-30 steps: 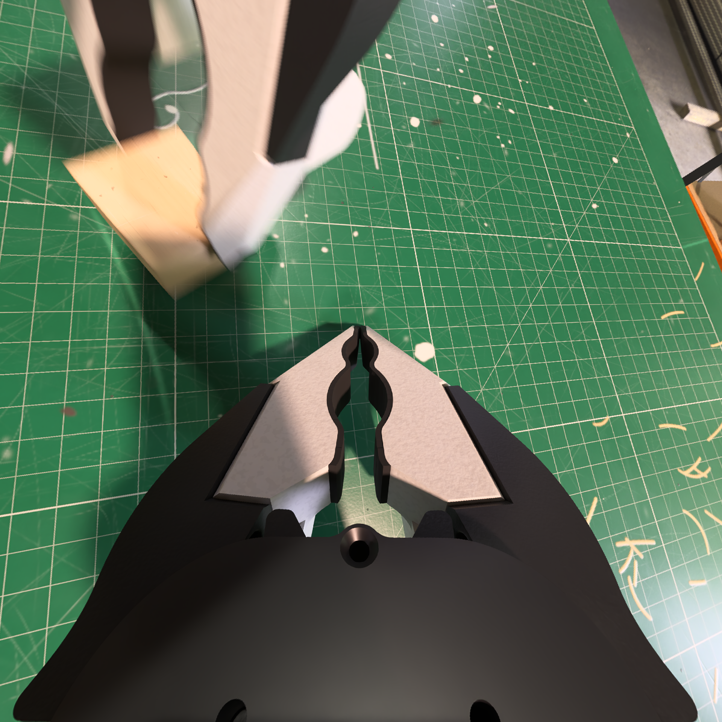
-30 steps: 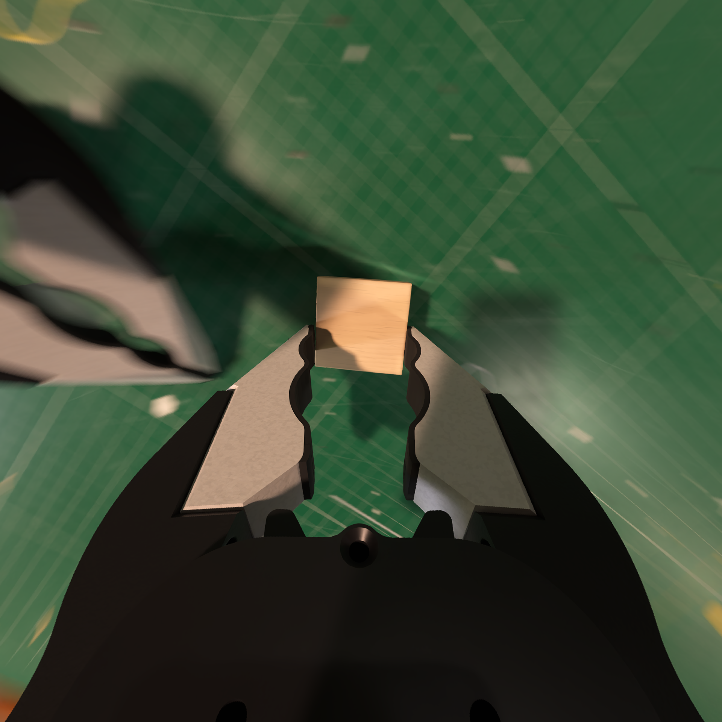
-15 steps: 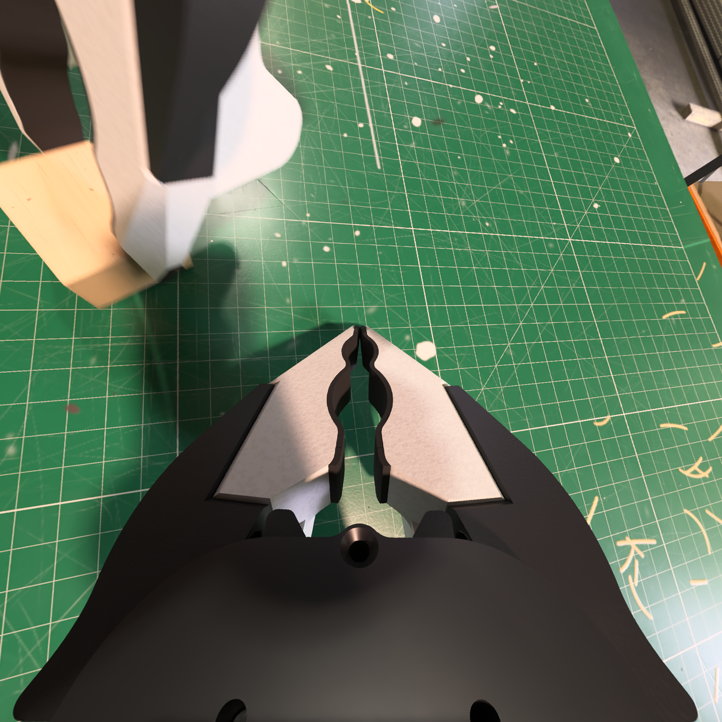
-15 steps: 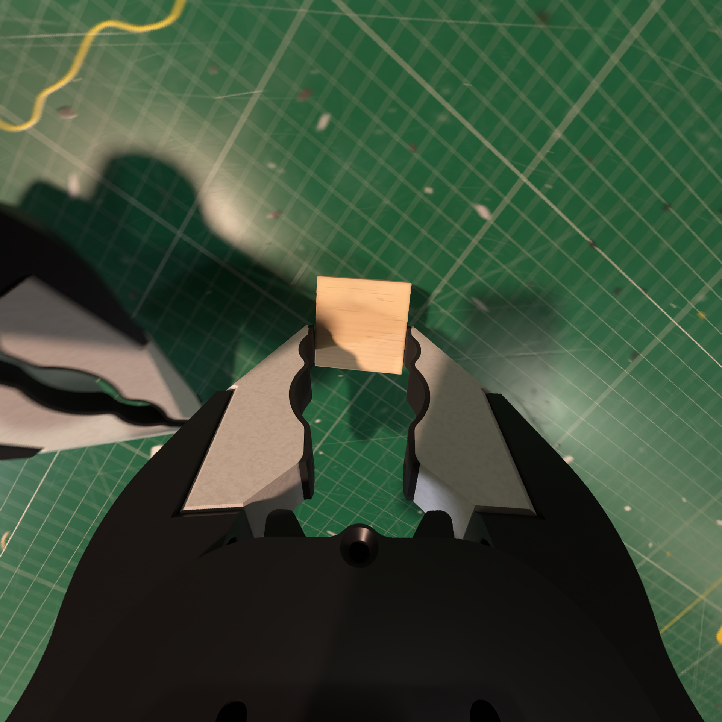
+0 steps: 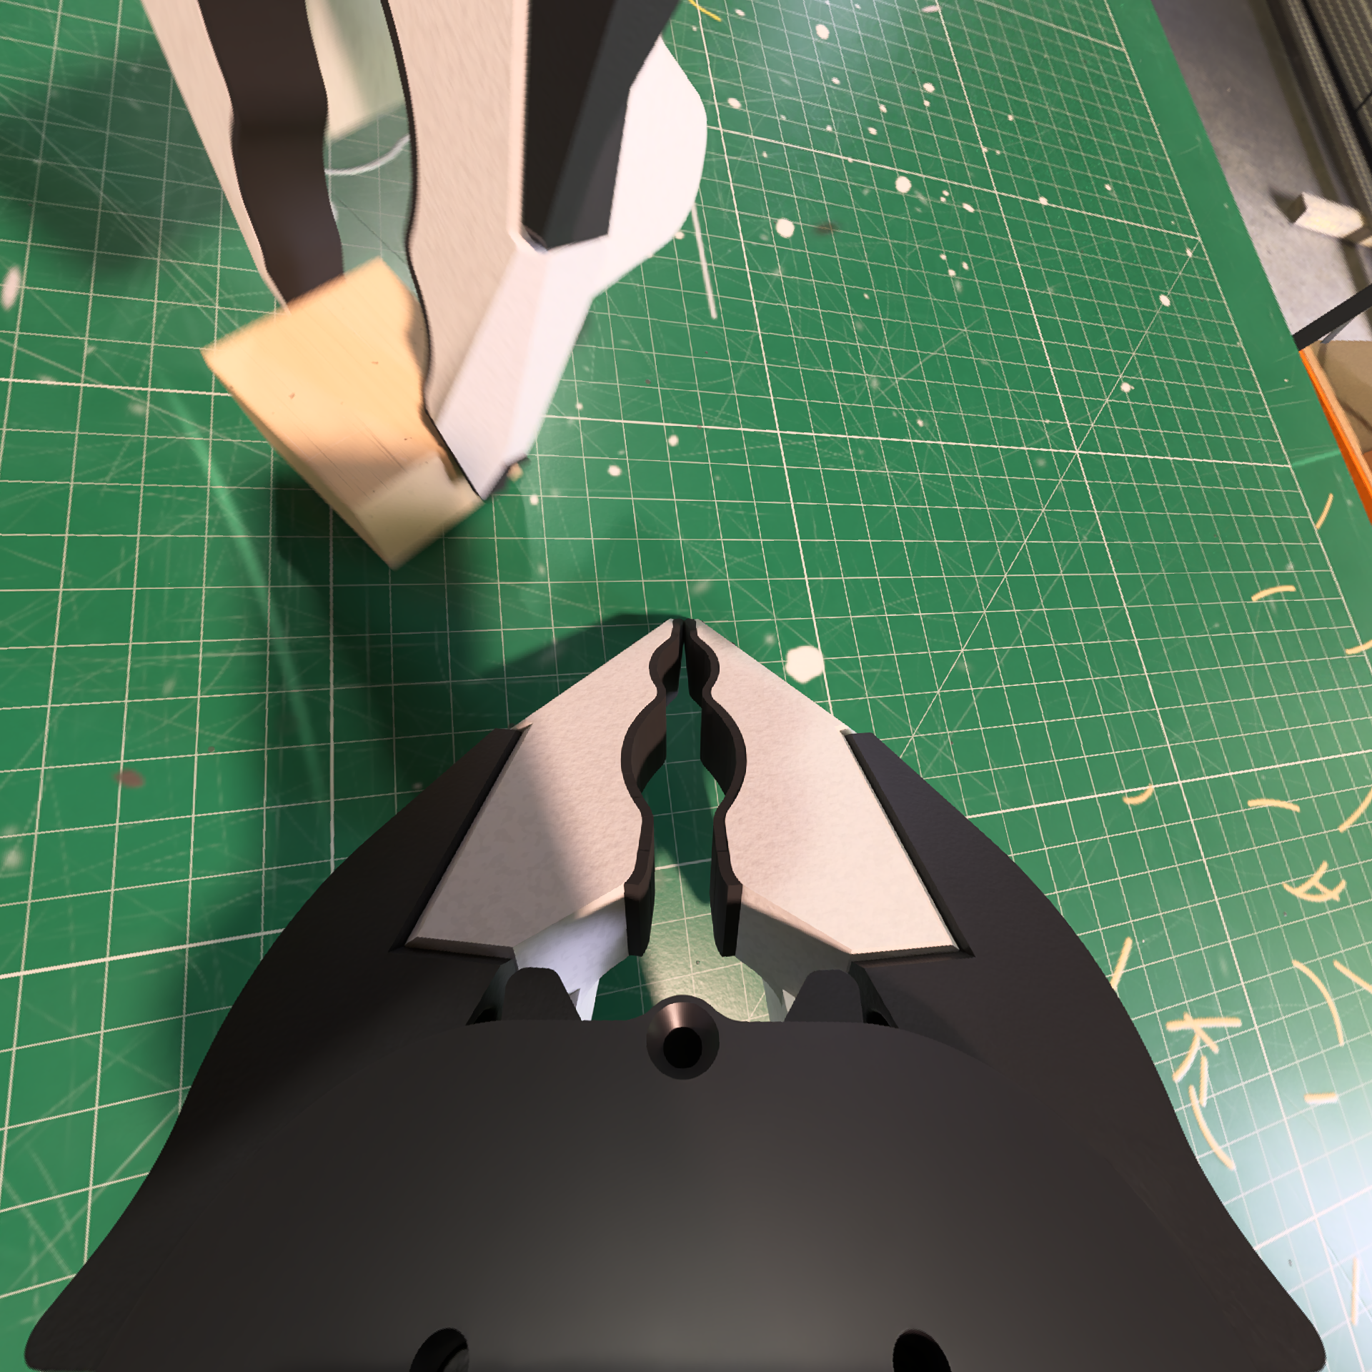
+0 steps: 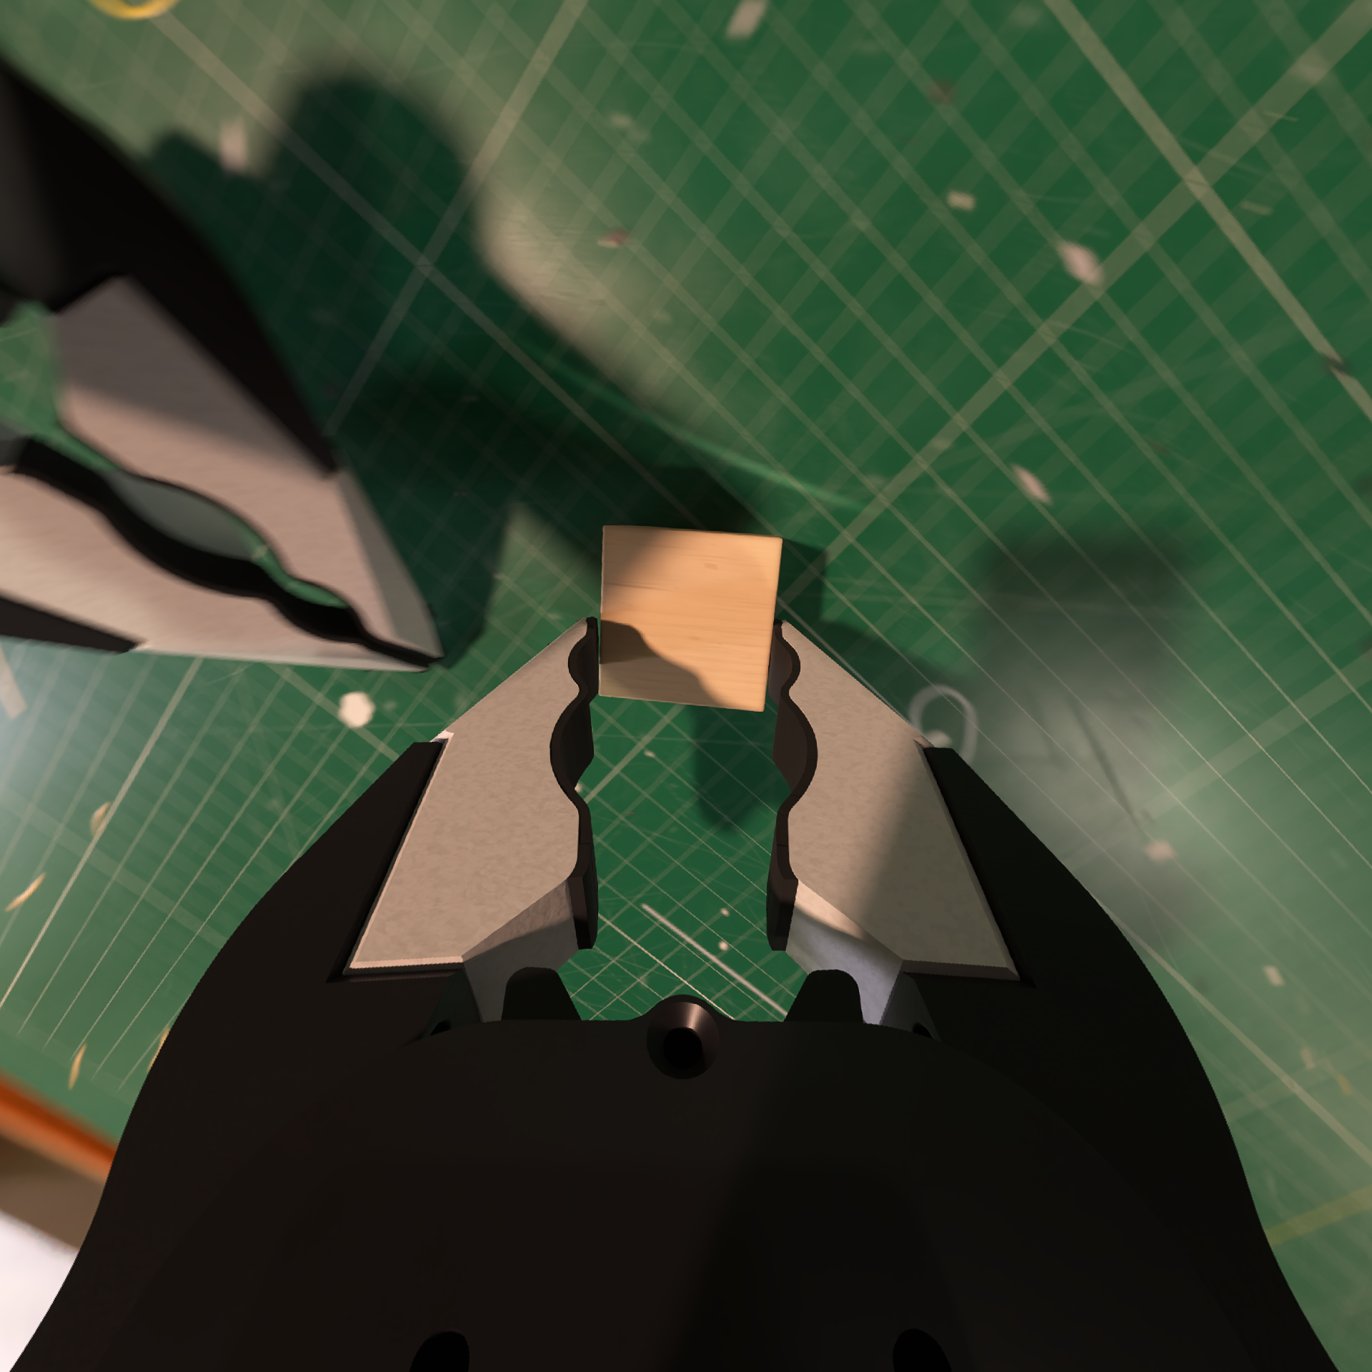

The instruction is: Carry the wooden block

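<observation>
A pale wooden block (image 6: 687, 616) sits clamped between the fingertips of my right gripper (image 6: 684, 631), held above the green cutting mat (image 6: 1039, 445). In the left wrist view the same block (image 5: 334, 401) hangs at the upper left in the right gripper (image 5: 445, 416), which comes down from above. My left gripper (image 5: 683, 627) is shut and empty, low over the mat, to the right of and below the block. It also shows at the left of the right wrist view (image 6: 416, 653).
The green gridded mat (image 5: 965, 445) carries white paint specks and wood shavings (image 5: 1307, 891) at the right. A small wood offcut (image 5: 1329, 215) lies off the mat at top right. An orange edge (image 5: 1336, 416) borders the mat's right side.
The right gripper with the block swung left half a second ago and has now come back right and nearer my left gripper. The left gripper has stayed still and shut.
</observation>
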